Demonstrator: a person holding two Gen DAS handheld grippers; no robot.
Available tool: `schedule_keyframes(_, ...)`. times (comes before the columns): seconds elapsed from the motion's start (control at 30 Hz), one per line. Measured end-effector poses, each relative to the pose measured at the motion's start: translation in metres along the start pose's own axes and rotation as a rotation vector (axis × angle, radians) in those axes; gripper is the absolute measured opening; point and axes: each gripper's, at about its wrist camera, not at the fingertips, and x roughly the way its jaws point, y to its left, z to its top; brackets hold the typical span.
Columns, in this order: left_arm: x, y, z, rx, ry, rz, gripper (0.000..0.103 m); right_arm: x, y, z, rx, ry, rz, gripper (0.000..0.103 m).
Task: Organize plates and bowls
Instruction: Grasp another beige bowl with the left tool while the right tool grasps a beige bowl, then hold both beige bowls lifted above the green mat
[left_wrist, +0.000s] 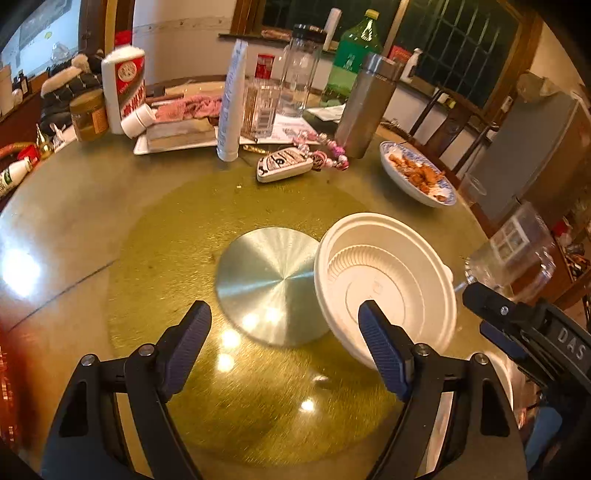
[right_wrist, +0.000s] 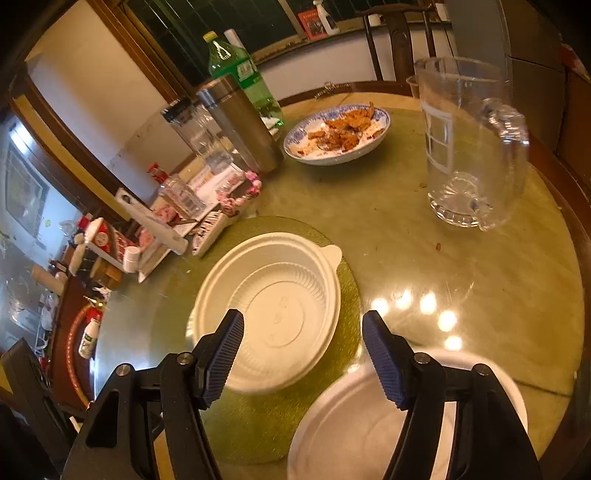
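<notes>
Item: white disposable bowl (right_wrist: 273, 317), on the gold turntable mat at the bench (right_wrist: 480, 280) centre, unstacked. Second white bowl (right_wrist: 354, 435) just beside it, nearer the edge. Blue-patterned plate (right_wrist: 336, 134) with food scraps, well apart. Left claw (left_wrist: 284, 347) released, empty. Right claw (right_wrist: 303, 354) released, empty. Status: stacking apparently not yet begun.

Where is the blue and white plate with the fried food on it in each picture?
Left wrist view: the blue-patterned plate sits at the right, above the white bowl.
Right wrist view: the same plate sits near the top centre, left of the glass mug.
Shared landmark: the steel flask stands just left of the plate in both views.
</notes>
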Motion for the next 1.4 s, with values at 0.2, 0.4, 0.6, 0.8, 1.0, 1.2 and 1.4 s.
schedule_keyframes(0.2,0.023,-0.009,0.005,-0.003,0.024,0.032,0.082,0.031,0.006,0.007,-0.034,0.069,-0.072,0.068)
schedule_keyframes(0.4,0.021,-0.009,0.000,0.123,0.036,0.076,0.015,0.043,0.016,-0.007,-0.037,0.136,-0.034,0.011)
schedule_keyframes(0.6,-0.021,0.024,-0.010,0.105,-0.047,0.089,0.014,0.002,0.047,-0.040,-0.065,0.044,0.057,0.010)
schedule_keyframes(0.8,-0.053,0.057,-0.039,0.107,-0.127,0.118,0.014,-0.021,0.072,-0.092,-0.076,-0.050,0.100,0.010)
schedule_keyframes(1.0,-0.061,0.079,-0.060,0.084,-0.162,0.122,0.014,-0.031,0.088,-0.136,-0.100,-0.138,0.108,0.009)
schedule_keyframes(1.2,-0.056,0.087,-0.063,0.067,-0.173,0.100,0.014,-0.030,0.092,-0.148,-0.127,-0.183,0.100,0.010)
schedule_keyframes(1.4,-0.048,0.090,-0.067,0.067,-0.160,0.079,0.014,-0.024,0.089,-0.149,-0.135,-0.190,0.093,0.010)
